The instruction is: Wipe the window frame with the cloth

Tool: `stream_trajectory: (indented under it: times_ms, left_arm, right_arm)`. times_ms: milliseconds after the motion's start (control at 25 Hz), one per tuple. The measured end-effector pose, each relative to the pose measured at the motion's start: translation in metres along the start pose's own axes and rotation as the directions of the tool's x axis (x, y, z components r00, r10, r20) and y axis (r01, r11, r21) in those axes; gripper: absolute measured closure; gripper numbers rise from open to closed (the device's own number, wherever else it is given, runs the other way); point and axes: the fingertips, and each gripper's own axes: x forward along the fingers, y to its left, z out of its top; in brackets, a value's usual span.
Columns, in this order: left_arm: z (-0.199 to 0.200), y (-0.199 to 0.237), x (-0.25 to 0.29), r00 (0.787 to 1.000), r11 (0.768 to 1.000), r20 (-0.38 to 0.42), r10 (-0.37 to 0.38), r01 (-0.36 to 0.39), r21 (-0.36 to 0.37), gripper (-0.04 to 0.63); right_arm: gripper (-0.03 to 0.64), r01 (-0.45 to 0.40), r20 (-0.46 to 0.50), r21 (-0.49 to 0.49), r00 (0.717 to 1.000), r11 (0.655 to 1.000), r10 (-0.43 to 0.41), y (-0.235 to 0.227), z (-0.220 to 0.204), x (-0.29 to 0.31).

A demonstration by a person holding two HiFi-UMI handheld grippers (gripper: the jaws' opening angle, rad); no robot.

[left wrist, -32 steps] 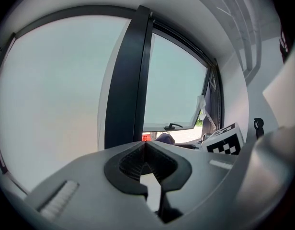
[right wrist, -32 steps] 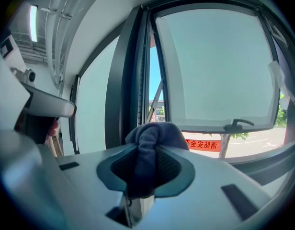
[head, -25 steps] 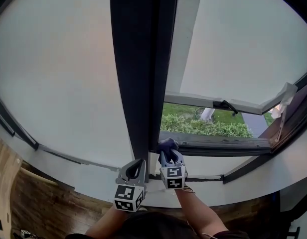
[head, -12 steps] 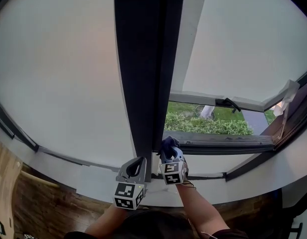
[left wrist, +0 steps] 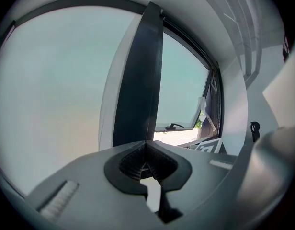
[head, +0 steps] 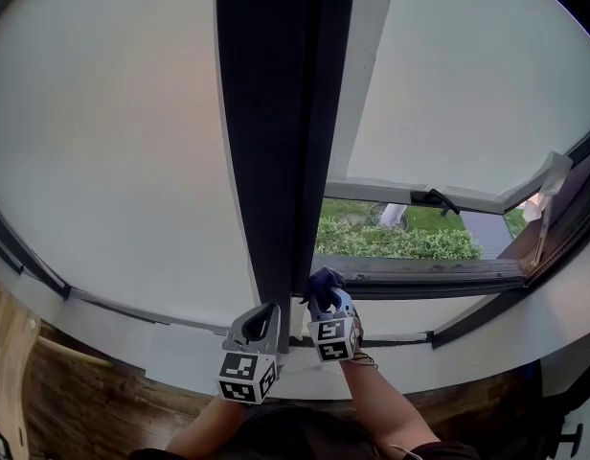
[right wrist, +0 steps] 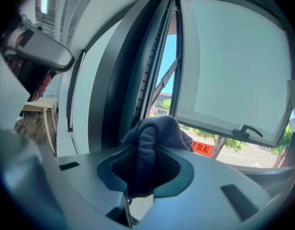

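Note:
The dark window frame post (head: 281, 151) runs up the middle of the head view, with frosted panes on both sides. My right gripper (head: 326, 290) is shut on a dark blue cloth (head: 322, 281), bunched between its jaws (right wrist: 154, 133) and pressed at the foot of the post beside the open sash. My left gripper (head: 268, 316) sits just left of it, shut with nothing between its jaws, its tips (left wrist: 146, 152) close to the base of the post (left wrist: 138, 85).
The right sash (head: 439, 199) is tilted open with a black handle (head: 435, 199); grass and bushes (head: 400, 242) show below. A white sill (head: 180, 338) runs under the windows, above a wooden floor (head: 75, 401). A pale rag (head: 547, 182) hangs at the far right frame.
The right gripper with the cloth has stayed at the base of the post, shifting only slightly. The left gripper has barely moved.

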Motion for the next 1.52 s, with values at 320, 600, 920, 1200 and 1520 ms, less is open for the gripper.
stream_trajectory:
  times_ms: [320,600,920,1200,1520]
  left_arm:
    - [-0.004,-0.017,0.015,0.999,0.999,-0.029,-0.032,0.032,-0.026,0.588]
    - [-0.007,-0.042,0.024,0.999,0.999,-0.038,-0.024,0.023,-0.036,0.588]
    - [-0.012,-0.070,0.040,0.999,0.999,-0.053,-0.008,0.006,-0.050,0.588]
    - [-0.011,-0.096,0.055,0.997,0.999,-0.069,-0.017,0.015,-0.037,0.588]
    - [-0.010,-0.124,0.074,0.997,0.999,-0.076,-0.032,0.029,-0.041,0.588]
  right_arm:
    - [0.535,0.007,-0.027,0.032,1.000,0.999,-0.006,-0.020,-0.011,-0.009]
    - [0.535,0.004,-0.011,0.023,1.000,1.000,-0.004,-0.038,-0.020,-0.020]
    - [0.535,0.010,-0.014,0.023,1.000,1.000,-0.010,-0.073,-0.036,-0.034]
    - [0.535,0.017,-0.014,0.040,1.000,0.999,-0.016,-0.098,-0.047,-0.047]
    - [0.535,0.030,-0.011,0.055,1.000,0.998,-0.029,-0.128,-0.059,-0.062]
